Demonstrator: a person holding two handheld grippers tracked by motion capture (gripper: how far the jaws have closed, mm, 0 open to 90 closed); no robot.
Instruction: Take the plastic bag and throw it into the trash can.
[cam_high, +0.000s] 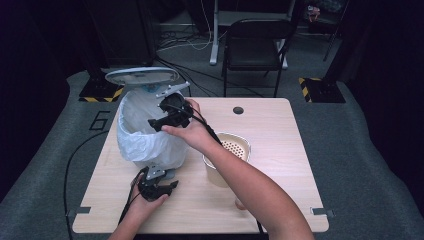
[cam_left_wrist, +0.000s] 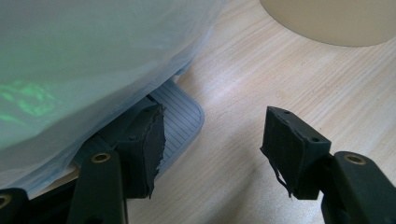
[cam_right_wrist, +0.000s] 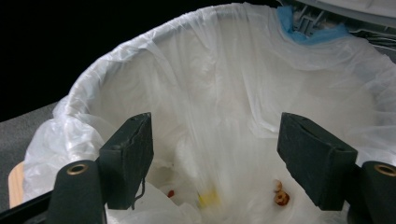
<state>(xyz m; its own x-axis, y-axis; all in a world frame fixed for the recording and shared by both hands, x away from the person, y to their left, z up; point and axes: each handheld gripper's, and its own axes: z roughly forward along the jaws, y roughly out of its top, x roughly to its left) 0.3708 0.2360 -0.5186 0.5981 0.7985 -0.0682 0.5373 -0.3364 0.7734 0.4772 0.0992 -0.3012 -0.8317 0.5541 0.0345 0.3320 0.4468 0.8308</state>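
Note:
A pedal bin lined with a white plastic bag (cam_high: 142, 135) stands at the table's left, its grey lid (cam_high: 141, 76) raised. My right gripper (cam_high: 156, 124) hovers over the bin's mouth, open and holding nothing. In the right gripper view its jaws (cam_right_wrist: 215, 135) frame the bag's inside, where a few food scraps (cam_right_wrist: 280, 197) lie at the bottom. My left gripper (cam_high: 159, 181) is low at the bin's front, open (cam_left_wrist: 215, 126). Its left jaw sits over the grey ribbed pedal (cam_left_wrist: 182, 116); I cannot tell if it touches.
A beige container with a perforated insert (cam_high: 231, 150) stands right of the bin, under my right forearm; its base (cam_left_wrist: 327, 18) shows in the left gripper view. The wooden table (cam_high: 280, 150) stretches to the right. A black chair (cam_high: 255, 45) stands beyond the far edge.

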